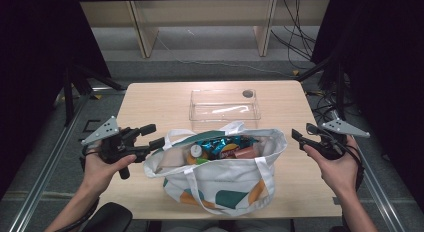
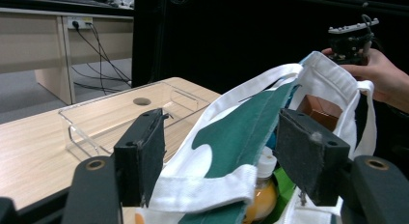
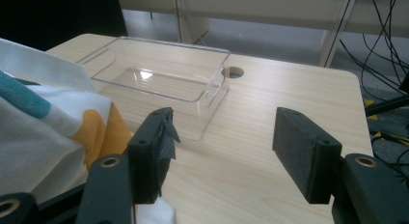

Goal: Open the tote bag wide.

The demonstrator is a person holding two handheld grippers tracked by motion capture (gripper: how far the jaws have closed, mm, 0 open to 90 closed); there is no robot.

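Standing on the wooden table [image 1: 295, 184], a white tote bag [image 1: 220, 184] with green and orange patches is seen between the 2 grippers. The left gripper [image 1: 156, 136] is held at the bag's rim on that side; in the left gripper view its jaws are spread wide, and the bag's white edge and a strap [image 2: 202, 192] are seen between them, though no pad is pressed on the cloth. The right gripper [image 1: 296, 138] is held just beside the bag's other end, apart from it, with its jaws likewise wide and nothing gripped; bare tabletop is seen between them in the right gripper view.

Inside the open bag, a blue crinkled snack packet [image 1: 220, 143], a bottle with a white cap [image 1: 196, 151] holding orange liquid, and a reddish-brown packet [image 1: 246, 152] are packed close together. The bottle is seen just beyond the left gripper's jaws, low in the bag, with the brown packet farther along.

Beyond the bag, ahead of both grippers, a clear plastic box [image 1: 200, 112] is set on the table, with a round cable hole [image 1: 247, 93] seen behind its far corner. Between the left gripper and that box, the bag's raised rim is in the way.
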